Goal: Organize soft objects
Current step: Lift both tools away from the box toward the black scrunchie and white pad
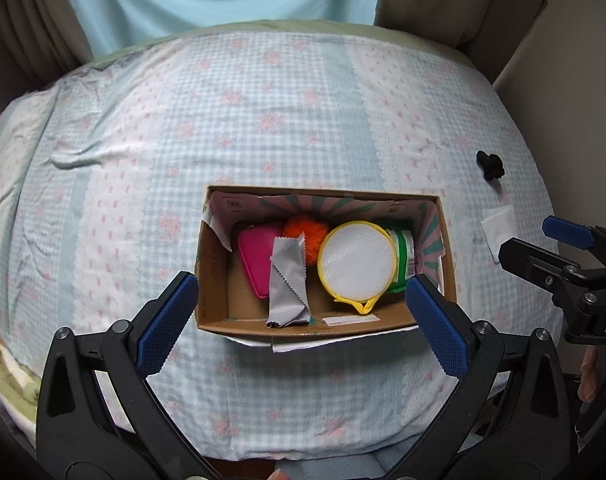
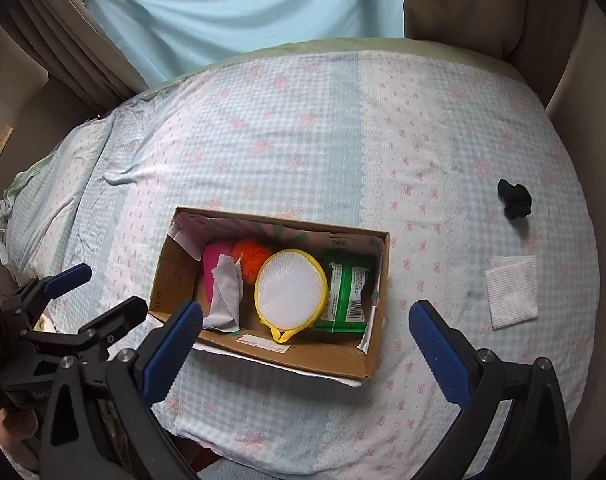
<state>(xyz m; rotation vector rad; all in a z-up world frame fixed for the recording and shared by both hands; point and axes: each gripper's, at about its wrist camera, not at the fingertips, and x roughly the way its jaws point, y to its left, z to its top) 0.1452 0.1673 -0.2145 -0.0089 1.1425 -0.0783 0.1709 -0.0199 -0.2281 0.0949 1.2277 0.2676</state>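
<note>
Beyond both spread, empty tongs (image 1: 303, 312) (image 2: 307, 336), filled cardboard box (image 2: 175, 276), white cloth (image 2: 512, 291) right, black scrunchie (image 2: 514, 199) farther

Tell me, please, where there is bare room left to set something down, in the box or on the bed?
In the box, only the left end beside the pink pouch is bare; the rest is crowded. The bedspread is free beyond the box, and between the box and the white cloth and black item.
</note>
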